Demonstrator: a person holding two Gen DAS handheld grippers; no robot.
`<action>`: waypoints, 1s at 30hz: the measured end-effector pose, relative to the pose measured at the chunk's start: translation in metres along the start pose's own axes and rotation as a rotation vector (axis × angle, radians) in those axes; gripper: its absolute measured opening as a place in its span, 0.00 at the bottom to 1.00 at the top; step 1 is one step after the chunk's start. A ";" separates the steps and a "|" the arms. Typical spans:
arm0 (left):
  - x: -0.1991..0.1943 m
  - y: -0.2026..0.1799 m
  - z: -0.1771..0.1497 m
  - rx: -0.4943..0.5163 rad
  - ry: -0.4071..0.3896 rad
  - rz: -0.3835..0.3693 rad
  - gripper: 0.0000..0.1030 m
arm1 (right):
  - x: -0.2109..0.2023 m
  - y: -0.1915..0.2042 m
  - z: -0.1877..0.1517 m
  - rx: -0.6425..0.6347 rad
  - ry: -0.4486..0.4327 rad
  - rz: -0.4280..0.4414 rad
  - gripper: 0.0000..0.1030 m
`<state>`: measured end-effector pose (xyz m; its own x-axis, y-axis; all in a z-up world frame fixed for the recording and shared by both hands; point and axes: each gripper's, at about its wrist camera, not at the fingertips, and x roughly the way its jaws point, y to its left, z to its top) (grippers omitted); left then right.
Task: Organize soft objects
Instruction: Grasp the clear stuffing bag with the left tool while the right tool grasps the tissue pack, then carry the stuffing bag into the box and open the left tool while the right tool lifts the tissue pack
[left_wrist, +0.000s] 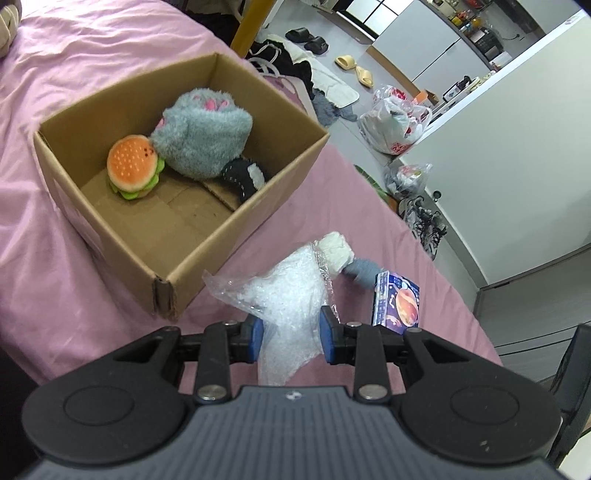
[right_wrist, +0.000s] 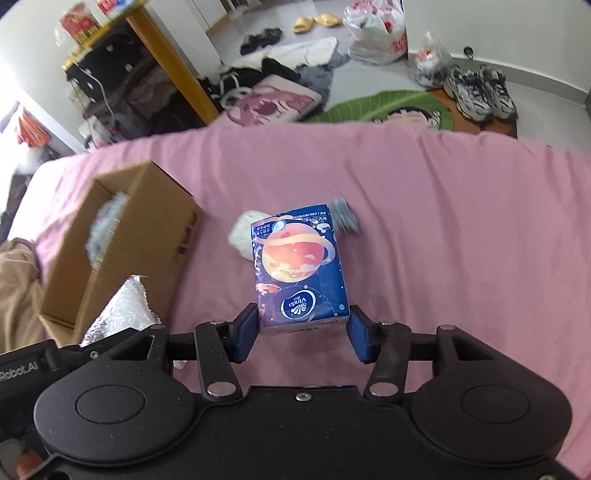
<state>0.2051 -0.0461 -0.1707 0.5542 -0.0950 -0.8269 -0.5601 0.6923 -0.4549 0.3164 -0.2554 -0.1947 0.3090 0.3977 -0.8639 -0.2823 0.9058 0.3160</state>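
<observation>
So everything here sits around the open brown cardboard box on the pink bedsheet. Inside the box there's already a small orange-and-green plush hamburger, a fuzzy grey plush with pink paw pads leaning against it, and a black-and-white soft thing tucked in the corner beyond. The left gripper has its blue pads clamped on a crinkly clear bubble-wrap bag, held just outside the box's near corner, so the box opening lies up and to the left of that claw, pretty close. The right gripper is spread apart, its blue pads straddling the near end of a dark blue tissue pack with an orange planet print, but there looks to be a sliver of gap on each side, so not pinched yet by the look of it. The pack lies flat on the sheet to the right of the box, its long axis running straight away from the claw, nicely lined up for a squeeze. A white fluffy lump and a small grey-blue ribbed piece sit just past the pack's far end. The left claw looks nearer the box, so its bag probably drops in first.
</observation>
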 end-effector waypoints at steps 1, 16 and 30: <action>-0.005 0.000 0.002 0.002 -0.004 -0.004 0.29 | -0.003 0.001 0.002 0.002 -0.011 0.011 0.49; -0.054 0.009 0.030 -0.019 -0.070 -0.048 0.29 | -0.031 0.011 0.008 0.005 -0.121 0.105 0.49; -0.075 0.033 0.059 -0.005 -0.109 -0.038 0.29 | -0.045 0.033 0.008 -0.028 -0.187 0.147 0.49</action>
<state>0.1817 0.0262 -0.1046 0.6387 -0.0430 -0.7682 -0.5404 0.6857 -0.4876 0.3006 -0.2421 -0.1419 0.4244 0.5477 -0.7210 -0.3608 0.8327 0.4201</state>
